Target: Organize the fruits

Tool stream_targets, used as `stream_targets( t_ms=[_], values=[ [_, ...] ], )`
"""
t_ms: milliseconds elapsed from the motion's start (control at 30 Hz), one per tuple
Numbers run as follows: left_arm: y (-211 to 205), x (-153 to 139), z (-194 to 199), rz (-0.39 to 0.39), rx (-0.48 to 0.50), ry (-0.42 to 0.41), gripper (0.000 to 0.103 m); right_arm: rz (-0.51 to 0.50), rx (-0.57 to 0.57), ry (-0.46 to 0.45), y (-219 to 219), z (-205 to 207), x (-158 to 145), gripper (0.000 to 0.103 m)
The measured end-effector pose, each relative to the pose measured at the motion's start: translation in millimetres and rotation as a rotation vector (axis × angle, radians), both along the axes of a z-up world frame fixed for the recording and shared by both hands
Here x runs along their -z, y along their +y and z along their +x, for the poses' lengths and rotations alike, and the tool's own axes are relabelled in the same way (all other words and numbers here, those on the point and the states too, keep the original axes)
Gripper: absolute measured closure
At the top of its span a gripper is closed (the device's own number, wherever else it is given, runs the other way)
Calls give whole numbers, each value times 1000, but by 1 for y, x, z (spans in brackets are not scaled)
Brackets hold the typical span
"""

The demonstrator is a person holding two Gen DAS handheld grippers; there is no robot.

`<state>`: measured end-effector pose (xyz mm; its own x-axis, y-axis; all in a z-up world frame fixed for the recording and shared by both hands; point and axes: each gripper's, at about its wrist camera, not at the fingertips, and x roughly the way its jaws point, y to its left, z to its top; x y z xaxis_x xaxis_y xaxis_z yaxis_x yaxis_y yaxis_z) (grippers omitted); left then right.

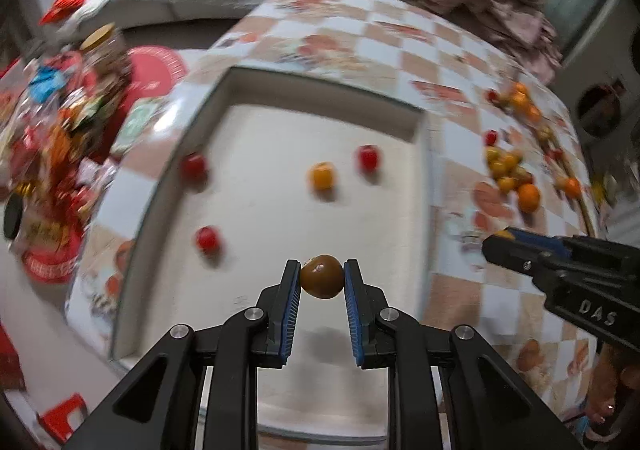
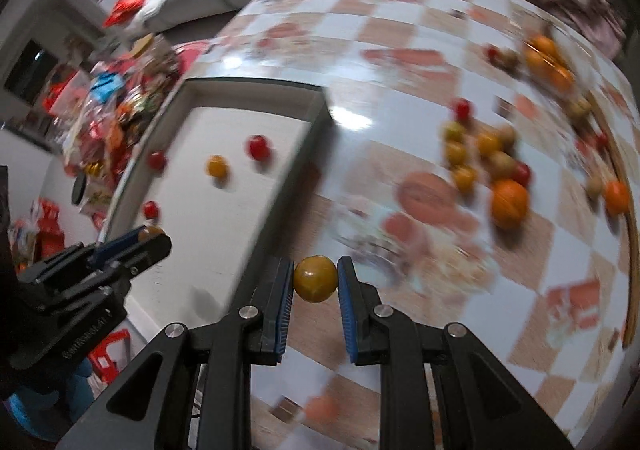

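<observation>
Left gripper [image 1: 322, 276] and right gripper [image 2: 316, 278] each clamp fruit.

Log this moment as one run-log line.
left tongs: shut on brown fruit, over white tray | right tongs: shut on yellow fruit, over checkered tablecloth | tray: four fruits | fruit pile: on cloth

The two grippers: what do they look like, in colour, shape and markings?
The left gripper and right gripper are alike: black angular linkage arms with silver round pivot pins and flat fingers faced with ribbed blue pads. White letters "DAS" mark the right gripper's side.
</observation>
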<state>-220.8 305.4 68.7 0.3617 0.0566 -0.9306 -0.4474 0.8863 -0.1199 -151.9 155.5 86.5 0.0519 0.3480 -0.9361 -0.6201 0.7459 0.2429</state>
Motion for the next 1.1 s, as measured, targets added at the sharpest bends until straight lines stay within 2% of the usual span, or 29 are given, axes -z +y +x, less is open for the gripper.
stream_targets(
  t_ms=[233,500,1100],
  values=[
    [32,19,-26,23,-115,42,80,2,-142,17,59,-17,11,79],
    [47,41,-38,23,-181,92,80,-39,-210,22,99,-21,34,79],
    [47,50,-30,53,-166,124,80,-126,-262,-89,112,-16,57,79]
  ],
)
